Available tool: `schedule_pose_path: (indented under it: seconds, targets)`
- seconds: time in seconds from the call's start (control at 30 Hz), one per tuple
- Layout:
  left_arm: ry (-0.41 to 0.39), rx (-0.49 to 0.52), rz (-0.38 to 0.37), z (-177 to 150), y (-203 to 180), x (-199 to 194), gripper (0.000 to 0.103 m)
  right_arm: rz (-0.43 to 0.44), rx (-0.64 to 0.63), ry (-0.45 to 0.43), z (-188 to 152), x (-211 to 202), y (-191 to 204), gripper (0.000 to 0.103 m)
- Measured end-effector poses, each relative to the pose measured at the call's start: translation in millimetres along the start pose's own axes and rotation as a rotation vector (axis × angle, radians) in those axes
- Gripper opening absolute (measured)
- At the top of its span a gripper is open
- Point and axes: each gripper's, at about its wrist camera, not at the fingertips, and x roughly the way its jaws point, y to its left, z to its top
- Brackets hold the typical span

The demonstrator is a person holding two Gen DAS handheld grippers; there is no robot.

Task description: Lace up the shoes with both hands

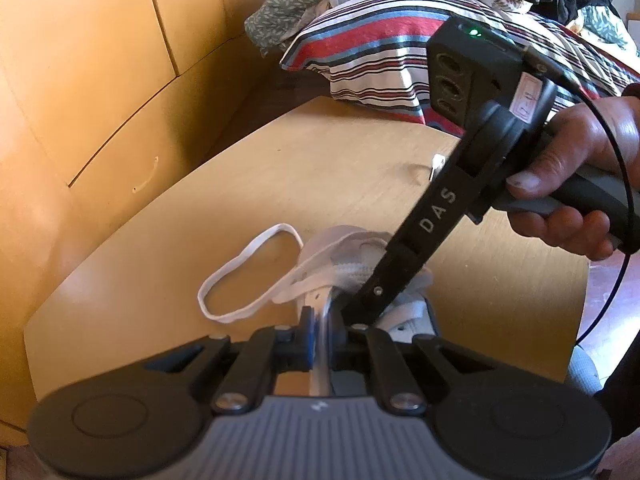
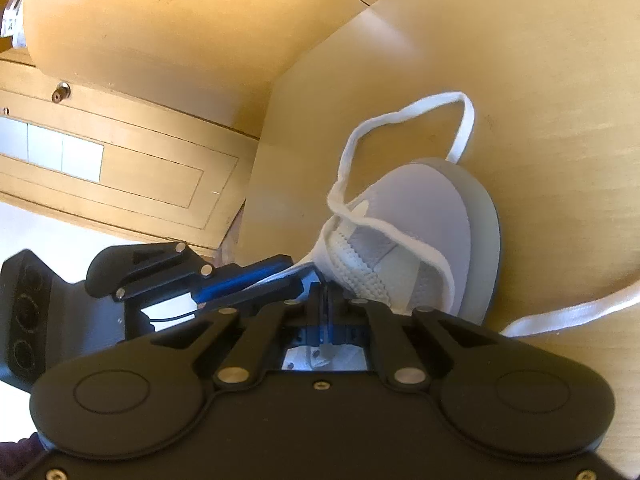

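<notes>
Working on a grey and white shoe laid on its side on the light wooden bench, toe towards the far edge in the right wrist view. Left gripper brought together and clamped on a white strip at the opening of the shoe, probably a part of the lace or the edge of the upper; not possible to tell which. Held so, most likely, to keep this part tight and steady for the other side to work at the eyelets. Right gripper closed as well, carried by a hand coming in from the right and pointing down, tip just beside the left one and touching or almost touching the laced front of the shoe. Not clear from either view whether anything is pinched between its pads. Rest of the lace left slack on purpose, it seems: one loop lying open on the bench beyond the toe, one loose end running away to the right, both free for pulling through. Shoe directly in front of both grippers, below their tips, with threading judged as unfinished.
</notes>
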Motion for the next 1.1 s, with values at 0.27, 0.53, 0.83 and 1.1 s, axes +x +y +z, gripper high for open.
schedule_pose_path:
  seconds: [0.27,0.53,0.83,1.1]
  targets:
    - [0.003,-0.002,-0.004,-0.3,1.2,-0.3,0.007,-0.062,-0.183,-0.020,-6.9,-6.2,21.8,0.002]
    - [0.006,-0.003,-0.006,-0.3,1.1,0.5,0.007,-0.115,-0.285,-0.073,-10.6,-16.5,27.4,0.003]
    - [0.011,-0.006,-0.015,0.5,1.4,1.7,0.007,-0.057,-0.135,-0.080,-14.3,-9.9,13.4,0.002]
    - [0.013,-0.004,-0.018,0.1,1.9,1.7,0.007,-0.077,-0.188,-0.092,-19.0,-16.0,21.6,0.002]
